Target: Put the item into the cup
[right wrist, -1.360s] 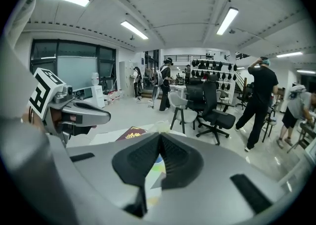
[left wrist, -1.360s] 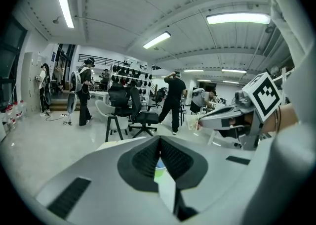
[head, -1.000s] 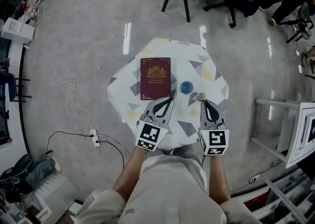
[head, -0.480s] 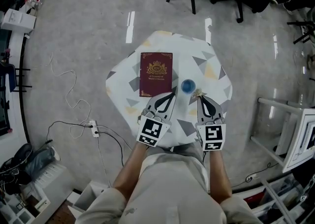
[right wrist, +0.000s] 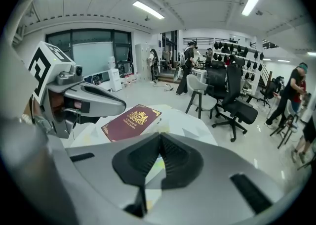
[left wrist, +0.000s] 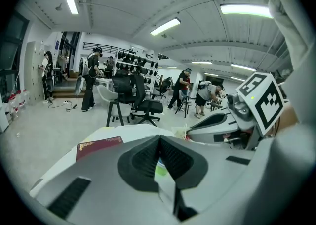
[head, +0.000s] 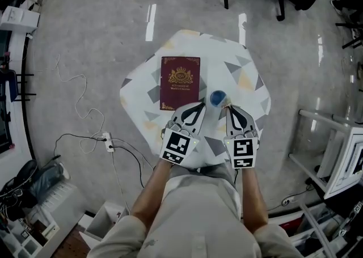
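Left fingers (left wrist: 140, 160), right fingers (right wrist: 142, 162) closed, empty; maroon book (head: 180, 82) near blue cup (head: 216, 98) on table (head: 245, 68)

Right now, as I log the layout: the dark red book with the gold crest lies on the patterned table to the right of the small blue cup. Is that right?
Not quite. The dark red book with the gold crest lies on the patterned table to the left of the small blue cup, not to its right. The head view shows this.

Bright ceiling strips (right wrist: 148, 9), floor (head: 150, 21) glare — fisheye edges
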`<action>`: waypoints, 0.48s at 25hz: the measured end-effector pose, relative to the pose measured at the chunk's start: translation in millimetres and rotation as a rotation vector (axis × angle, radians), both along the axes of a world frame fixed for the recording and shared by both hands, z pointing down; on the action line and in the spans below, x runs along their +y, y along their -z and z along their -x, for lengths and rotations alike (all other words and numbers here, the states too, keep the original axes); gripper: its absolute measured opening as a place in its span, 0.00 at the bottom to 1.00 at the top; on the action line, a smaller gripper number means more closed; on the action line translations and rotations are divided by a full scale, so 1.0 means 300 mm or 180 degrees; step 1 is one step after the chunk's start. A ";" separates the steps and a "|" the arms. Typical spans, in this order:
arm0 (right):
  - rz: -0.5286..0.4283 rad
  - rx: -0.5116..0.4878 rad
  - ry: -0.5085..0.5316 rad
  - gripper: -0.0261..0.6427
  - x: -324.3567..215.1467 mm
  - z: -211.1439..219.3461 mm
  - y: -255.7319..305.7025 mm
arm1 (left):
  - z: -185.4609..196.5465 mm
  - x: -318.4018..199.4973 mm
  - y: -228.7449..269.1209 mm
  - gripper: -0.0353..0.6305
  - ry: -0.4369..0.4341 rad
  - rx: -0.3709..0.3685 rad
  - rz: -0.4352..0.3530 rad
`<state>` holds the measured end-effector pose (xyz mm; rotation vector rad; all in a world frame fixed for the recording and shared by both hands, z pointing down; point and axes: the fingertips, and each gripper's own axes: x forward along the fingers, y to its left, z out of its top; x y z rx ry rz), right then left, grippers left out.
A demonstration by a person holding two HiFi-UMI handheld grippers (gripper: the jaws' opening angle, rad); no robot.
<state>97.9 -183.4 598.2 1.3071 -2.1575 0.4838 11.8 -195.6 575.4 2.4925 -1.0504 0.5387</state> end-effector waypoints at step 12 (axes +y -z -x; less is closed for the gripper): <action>0.0179 0.0128 0.0117 0.05 -0.019 0.012 -0.092 | -0.039 -0.027 -0.070 0.07 -0.0073 0.0024 0.0122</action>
